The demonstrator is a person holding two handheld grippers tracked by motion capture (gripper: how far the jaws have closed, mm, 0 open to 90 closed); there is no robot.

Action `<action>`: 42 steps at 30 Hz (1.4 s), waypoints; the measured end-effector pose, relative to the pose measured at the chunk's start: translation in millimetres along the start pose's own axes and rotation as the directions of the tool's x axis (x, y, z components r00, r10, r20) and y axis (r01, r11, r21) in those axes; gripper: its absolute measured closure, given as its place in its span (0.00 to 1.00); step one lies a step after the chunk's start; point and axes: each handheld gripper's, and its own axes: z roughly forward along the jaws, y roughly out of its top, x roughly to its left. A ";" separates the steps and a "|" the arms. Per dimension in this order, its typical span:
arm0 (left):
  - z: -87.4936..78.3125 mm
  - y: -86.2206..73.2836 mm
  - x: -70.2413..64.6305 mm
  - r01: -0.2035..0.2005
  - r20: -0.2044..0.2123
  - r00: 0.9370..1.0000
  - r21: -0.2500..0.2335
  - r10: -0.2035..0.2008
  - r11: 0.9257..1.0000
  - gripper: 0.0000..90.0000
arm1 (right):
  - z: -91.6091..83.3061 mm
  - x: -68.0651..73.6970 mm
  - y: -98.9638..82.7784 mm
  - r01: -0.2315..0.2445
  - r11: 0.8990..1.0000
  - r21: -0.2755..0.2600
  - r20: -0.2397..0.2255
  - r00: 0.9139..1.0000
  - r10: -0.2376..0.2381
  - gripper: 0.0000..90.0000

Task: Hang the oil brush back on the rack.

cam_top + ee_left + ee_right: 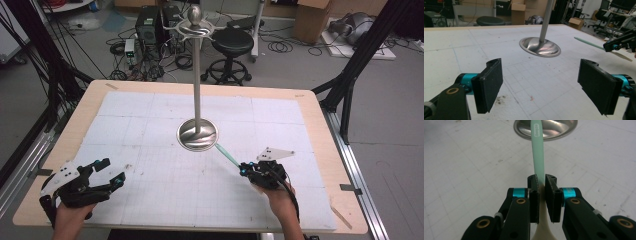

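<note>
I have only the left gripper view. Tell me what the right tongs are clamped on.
Observer: The right tongs are shut on a green-handled utensil, gripped where the green handle meets a cream end that widens behind the pads.
Operator: Now describe the top of that stand; my view cuts it off.
Observer: In the high view the stand's pole ends in a ball above a ring of curved hooks.

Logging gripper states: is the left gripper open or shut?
Open. The left gripper has its two black pads spread wide apart, with bare table between them.
</note>
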 end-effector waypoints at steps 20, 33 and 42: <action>51.9 13.0 -36.9 0.078 0.214 0.972 0.075 -0.093 0.994 0.39 | -6.8 49.1 21.9 0.058 0.983 -0.175 -0.099 0.992 -0.076 0.91; 90.5 41.4 -63.6 0.190 0.329 0.923 0.063 -0.200 0.980 0.35 | -4.3 75.6 35.6 0.087 0.969 -0.233 -0.152 0.981 -0.124 0.91; 104.3 50.7 -75.8 0.225 0.366 0.899 0.081 -0.239 0.971 0.35 | -5.3 87.1 40.4 0.119 0.958 -0.261 -0.160 0.973 -0.165 0.91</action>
